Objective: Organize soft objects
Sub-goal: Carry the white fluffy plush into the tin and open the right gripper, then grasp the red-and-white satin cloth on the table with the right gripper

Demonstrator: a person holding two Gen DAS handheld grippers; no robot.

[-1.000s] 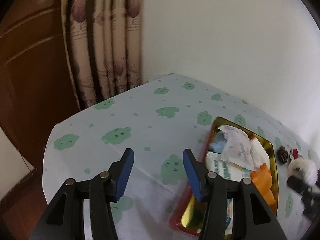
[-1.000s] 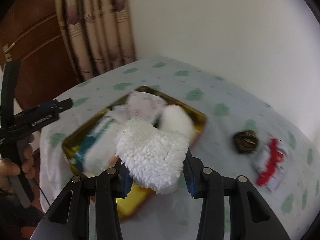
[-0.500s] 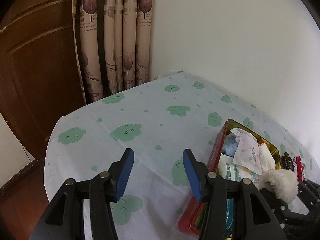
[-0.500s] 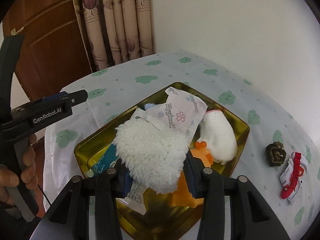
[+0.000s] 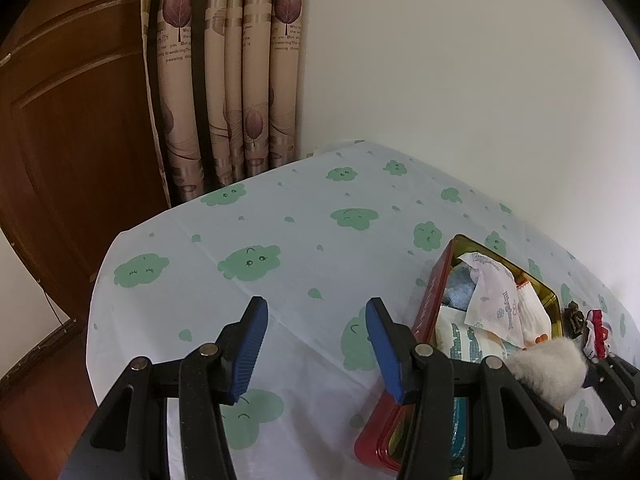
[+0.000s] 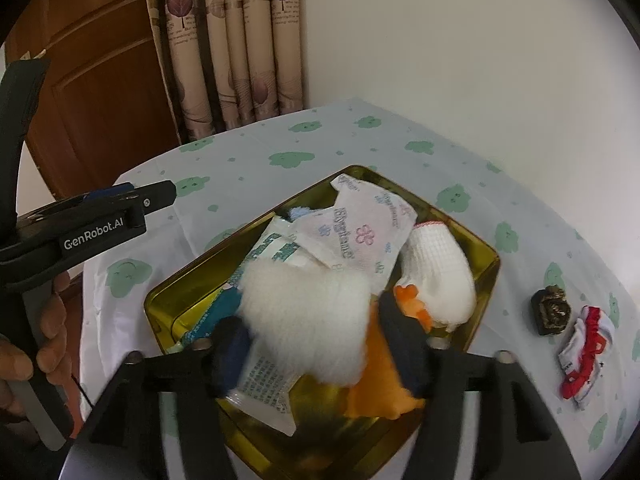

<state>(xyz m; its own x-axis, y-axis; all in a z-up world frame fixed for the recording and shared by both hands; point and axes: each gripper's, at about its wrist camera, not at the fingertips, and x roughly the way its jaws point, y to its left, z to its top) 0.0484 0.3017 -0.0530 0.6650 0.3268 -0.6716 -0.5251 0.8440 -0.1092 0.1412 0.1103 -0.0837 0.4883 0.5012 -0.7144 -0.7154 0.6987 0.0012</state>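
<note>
Right hand-held gripper (image 6: 312,354) has just been opening, jaws released around the fluffy sock (image 6: 308,316) over the tin (image 6: 486,276); left hand-held gripper (image 5: 316,346) open, empty.

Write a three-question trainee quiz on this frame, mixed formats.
1. True or false: the left tool is holding a soft item.
2. Which lies outside the gold tin? A) orange plush toy B) red-and-white fabric piece C) printed sachet
3. In the right wrist view, how many things lie on the tablecloth to the right of the tin?

Key: 1 false, it is open with nothing between its fingers. 2 B. 3 two: the fabric piece and a dark lump.
</note>
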